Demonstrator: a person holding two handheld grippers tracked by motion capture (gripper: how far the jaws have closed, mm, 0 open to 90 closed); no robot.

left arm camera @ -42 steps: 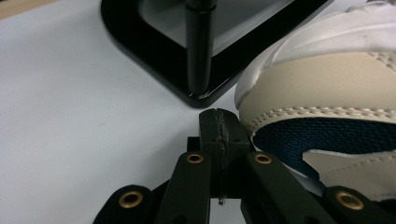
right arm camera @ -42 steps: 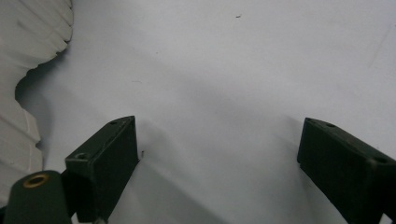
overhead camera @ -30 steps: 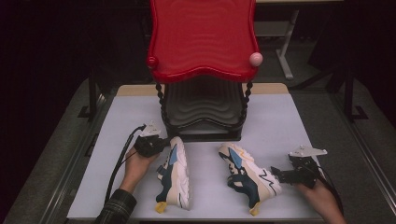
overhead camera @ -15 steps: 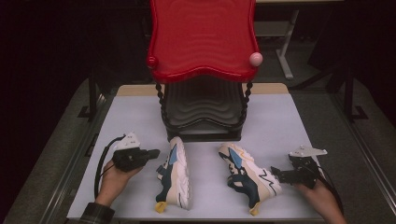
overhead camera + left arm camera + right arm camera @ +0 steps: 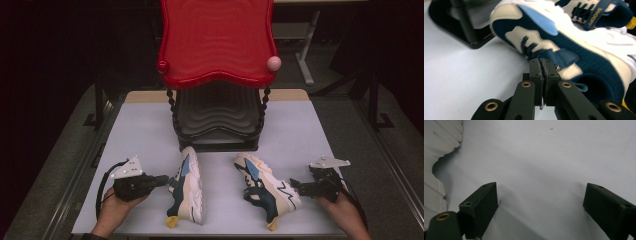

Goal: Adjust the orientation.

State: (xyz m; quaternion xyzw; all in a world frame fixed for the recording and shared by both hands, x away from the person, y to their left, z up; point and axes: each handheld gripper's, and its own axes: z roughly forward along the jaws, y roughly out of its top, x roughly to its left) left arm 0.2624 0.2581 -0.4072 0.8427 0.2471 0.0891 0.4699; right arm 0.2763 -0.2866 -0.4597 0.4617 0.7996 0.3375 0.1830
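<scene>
The left gripper [image 5: 161,179] has its jaws pressed together on nothing, tips just at nine o'clock of the left shoe [image 5: 187,189], beside its blue strap [image 5: 564,58]. The right gripper [image 5: 295,186] has its jaws spread wide over bare table [image 5: 544,157], tips just at three o'clock of the right shoe [image 5: 266,189]. Both shoes lie toes toward twelve, near the black stand [image 5: 216,120] under the red tray [image 5: 217,40].

the left shoe [image 5: 564,47] runs off the frame's top and right edges. in the right gripper view, the right shoe's sole [image 5: 439,147] is cut off at the left.
</scene>
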